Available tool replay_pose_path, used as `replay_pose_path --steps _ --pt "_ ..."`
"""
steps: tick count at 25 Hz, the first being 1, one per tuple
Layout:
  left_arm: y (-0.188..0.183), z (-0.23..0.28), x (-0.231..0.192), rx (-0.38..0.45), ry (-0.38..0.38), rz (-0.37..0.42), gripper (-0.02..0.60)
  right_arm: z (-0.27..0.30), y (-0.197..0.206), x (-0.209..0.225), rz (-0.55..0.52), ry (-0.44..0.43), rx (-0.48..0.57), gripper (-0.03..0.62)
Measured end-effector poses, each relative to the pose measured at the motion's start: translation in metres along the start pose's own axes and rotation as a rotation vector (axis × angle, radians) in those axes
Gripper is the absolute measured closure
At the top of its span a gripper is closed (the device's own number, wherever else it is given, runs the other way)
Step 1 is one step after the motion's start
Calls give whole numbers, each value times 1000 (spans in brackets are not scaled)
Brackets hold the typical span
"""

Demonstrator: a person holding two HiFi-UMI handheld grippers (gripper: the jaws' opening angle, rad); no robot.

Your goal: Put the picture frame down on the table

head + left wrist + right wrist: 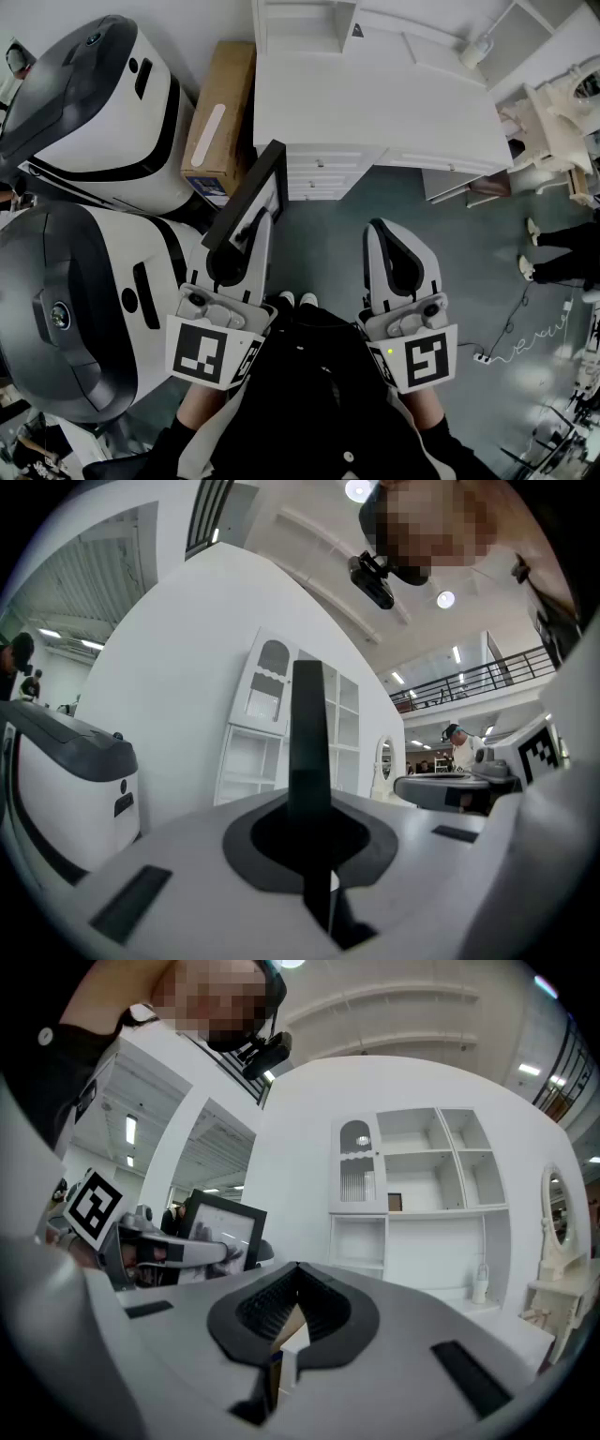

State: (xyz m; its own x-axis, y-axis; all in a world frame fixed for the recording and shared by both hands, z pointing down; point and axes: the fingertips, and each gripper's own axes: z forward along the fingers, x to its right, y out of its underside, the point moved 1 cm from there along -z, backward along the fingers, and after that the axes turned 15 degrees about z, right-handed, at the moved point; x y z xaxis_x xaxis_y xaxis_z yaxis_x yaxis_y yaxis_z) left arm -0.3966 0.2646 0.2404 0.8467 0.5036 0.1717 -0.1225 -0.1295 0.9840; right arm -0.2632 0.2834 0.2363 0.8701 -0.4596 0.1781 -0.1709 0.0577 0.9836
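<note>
**Frame held short of the table**

Head view: the left gripper (251, 230) grips the black picture frame (246, 195) just near-left of the white table (375, 103), with the right gripper (382, 228) alongside.
Left gripper view: the jaws are clamped on the frame's edge.
Right gripper view: the jaws are together, empty.

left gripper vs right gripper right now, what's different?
The left gripper has its jaws shut on the edge of the picture frame, which stands up out of them; the right gripper has its jaws shut on nothing. In the head view the frame hides the left gripper's tip, while the right gripper is fully in sight over the floor. Both are white and point toward the table.
</note>
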Motion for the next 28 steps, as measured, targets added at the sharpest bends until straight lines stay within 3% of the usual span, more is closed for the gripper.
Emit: replay_pose_path --steps 6,17,28 --pt "4 -2 12 -46 24 96 571 -2 1 0 8 0 5 593" --pt "5 -5 19 -49 75 106 571 -10 -2 8 73 56 29 592" --pt "3 -13 29 -11 165 134 571 -28 -5 1 44 173 78 592"
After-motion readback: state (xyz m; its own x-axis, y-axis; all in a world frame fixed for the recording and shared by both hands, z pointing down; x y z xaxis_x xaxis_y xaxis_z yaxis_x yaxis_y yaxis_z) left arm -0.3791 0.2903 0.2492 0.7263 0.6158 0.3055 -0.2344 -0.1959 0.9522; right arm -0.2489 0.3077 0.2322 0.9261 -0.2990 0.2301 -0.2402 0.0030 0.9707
